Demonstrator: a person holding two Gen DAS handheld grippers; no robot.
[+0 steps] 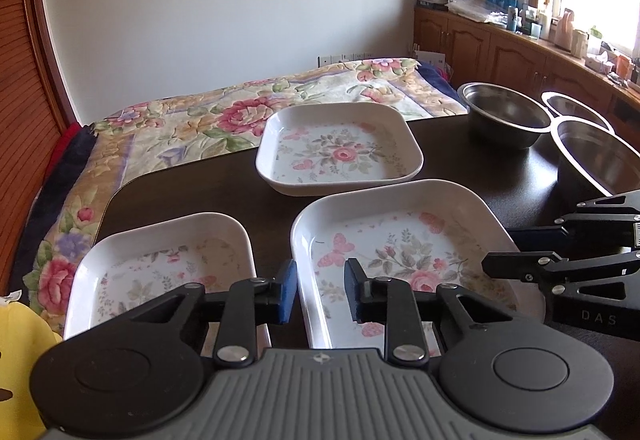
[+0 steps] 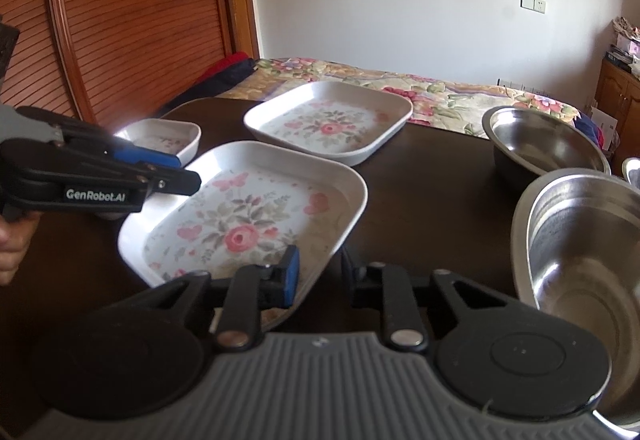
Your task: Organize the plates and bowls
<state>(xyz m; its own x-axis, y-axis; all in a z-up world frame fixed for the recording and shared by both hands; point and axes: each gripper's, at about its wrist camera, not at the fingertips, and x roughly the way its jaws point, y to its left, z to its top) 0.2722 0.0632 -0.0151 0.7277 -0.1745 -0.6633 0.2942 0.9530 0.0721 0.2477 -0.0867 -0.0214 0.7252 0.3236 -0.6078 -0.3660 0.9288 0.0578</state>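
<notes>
- Right now your table (image 1: 200, 175) carries three floral plates and three steel bowls, none stacked yet.
- Your big plate (image 1: 400, 248) lies straight ahead of both grippers; its long axis runs away from you and slightly to your right in the left wrist view.
- Beyond it, farther from both grippers, sits the far plate (image 1: 340, 147), apart from the big one.
- Off to the right of your right gripper (image 2: 318, 276) is the near bowl (image 2: 580, 240), close beside it; the mid bowl (image 2: 548, 143) stands beyond that, and a third bowl (image 1: 576, 107) shows only as a rim behind them.
- Ahead and left of your left gripper (image 1: 320, 290) lies the small plate (image 1: 160, 260), just beside the big plate without touching.
- Your left gripper is parted, its fingers straddling the big plate's near left rim: one blue pad outside, one inside.
- Your right gripper is parted too, straddling the near right rim; its left pad sits over the plate floor and the right finger is outside, below the edge.
- Both hands look equally near, so I judge the coming move to be a two-handed pinch on the big plate, closing across the rim.
- A lopsided grip could tilt it.
</notes>
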